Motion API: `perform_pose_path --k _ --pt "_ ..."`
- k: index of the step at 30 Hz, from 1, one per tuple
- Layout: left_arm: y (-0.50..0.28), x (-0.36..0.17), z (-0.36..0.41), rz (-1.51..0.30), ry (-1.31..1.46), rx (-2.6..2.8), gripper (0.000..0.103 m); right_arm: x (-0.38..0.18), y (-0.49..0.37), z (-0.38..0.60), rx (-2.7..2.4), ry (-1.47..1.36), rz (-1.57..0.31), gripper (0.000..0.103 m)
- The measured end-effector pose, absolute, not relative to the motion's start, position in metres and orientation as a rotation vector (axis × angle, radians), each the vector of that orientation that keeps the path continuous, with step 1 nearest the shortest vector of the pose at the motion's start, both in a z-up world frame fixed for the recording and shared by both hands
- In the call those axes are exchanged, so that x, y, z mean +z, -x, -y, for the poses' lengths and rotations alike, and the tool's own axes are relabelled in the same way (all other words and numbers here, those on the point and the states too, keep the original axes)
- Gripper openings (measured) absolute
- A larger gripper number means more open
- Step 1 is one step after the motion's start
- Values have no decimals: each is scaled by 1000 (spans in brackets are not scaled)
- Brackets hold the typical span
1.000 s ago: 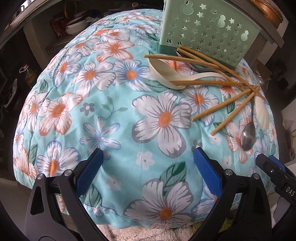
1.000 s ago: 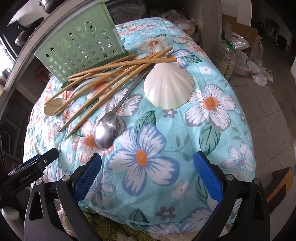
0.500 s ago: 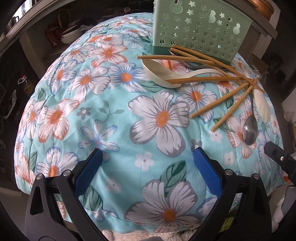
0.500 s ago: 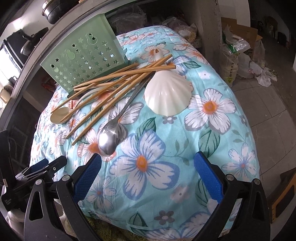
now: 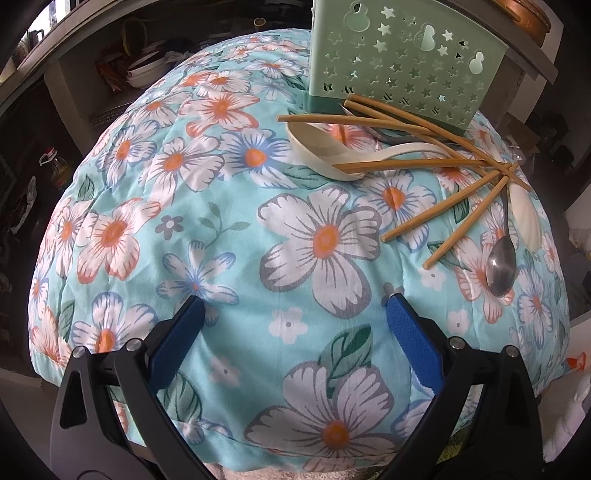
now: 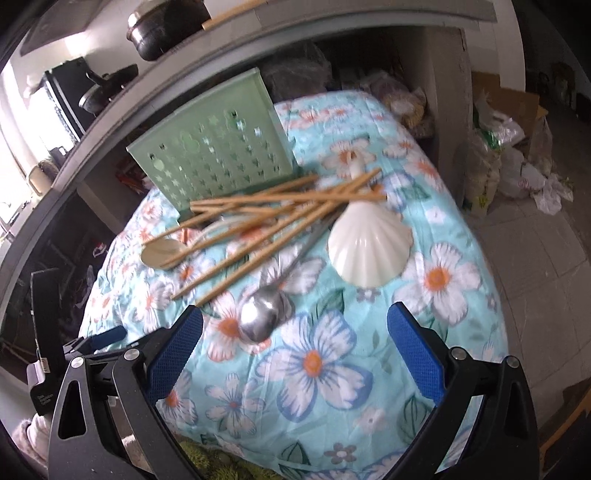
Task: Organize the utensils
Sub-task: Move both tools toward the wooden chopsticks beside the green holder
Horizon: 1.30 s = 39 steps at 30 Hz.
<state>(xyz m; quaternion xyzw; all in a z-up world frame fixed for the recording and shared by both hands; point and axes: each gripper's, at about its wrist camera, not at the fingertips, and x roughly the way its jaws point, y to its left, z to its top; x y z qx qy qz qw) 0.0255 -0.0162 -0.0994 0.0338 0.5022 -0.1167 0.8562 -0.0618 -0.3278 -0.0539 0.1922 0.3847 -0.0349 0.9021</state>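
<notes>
A green perforated utensil holder (image 5: 402,62) (image 6: 218,155) stands at the far side of the flower-print cloth (image 5: 207,206) (image 6: 436,332). In front of it lie several wooden chopsticks (image 5: 439,218) (image 6: 258,240), a cream ladle spoon (image 5: 325,158) (image 6: 162,253), a metal spoon (image 5: 501,269) (image 6: 260,319) and a white shell-shaped scoop (image 6: 367,245) (image 5: 526,218). My left gripper (image 5: 295,317) is open at the cloth's near edge, well short of the utensils. My right gripper (image 6: 295,332) is open too, with the metal spoon's bowl just ahead of its left finger.
A grey counter edge (image 6: 122,99) with dark pots (image 6: 162,26) runs behind the holder. Bags and a cardboard box (image 6: 509,147) sit on the tiled floor at the right. Shelves with dishes (image 5: 144,66) are at the back left. The left gripper's body (image 6: 55,369) shows at the lower left.
Both grippers have pulled back and risen a little, so the cloth and utensils look further off. The right view has tilted upward, showing more counter. No utensil has moved.
</notes>
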Motion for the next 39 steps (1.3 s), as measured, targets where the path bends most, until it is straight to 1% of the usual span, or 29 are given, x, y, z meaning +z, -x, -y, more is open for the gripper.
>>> perform_pose_path --k 4,8,13,20,22,23,24,25,28,30,32,35,39 --pt "-27 -100 19 -1041 -107 -256 95 -39 65 330 -100 -355 -689 98" --pt "-29 -101 21 -1028 -107 -261 95 -29 72 328 -105 -315 -622 98" --pt "-27 -101 20 -1016 -103 -268 95 -23 74 324 -88 -283 -595 97" --pt "-26 -98 15 -1001 -95 -284 94 -11 69 319 -82 -253 -551 93" --pt "-26 -93 12 -977 -91 -284 90 -6 69 321 -80 -243 -532 91" --pt "-26 -89 11 -957 -93 -285 84 -4 68 321 -81 -235 -525 90" --pt "-26 -84 11 -932 -95 -288 81 -2 68 322 -83 -229 -517 88" --pt "-26 -79 12 -909 -95 -298 80 -2 67 323 -84 -226 -512 86" --pt "-30 -57 19 -822 -88 -358 76 3 64 328 -77 -212 -498 79" --pt "-38 -41 27 -770 -67 -408 71 5 63 330 -79 -208 -484 71" --pt "-50 -24 36 -729 -8 -477 69 5 62 332 -66 -216 -478 66" --pt "-65 -11 52 -722 90 -571 63 0 61 335 -58 -238 -488 61" --pt "-90 -15 72 -787 198 -666 53 -10 61 334 -50 -229 -511 57"
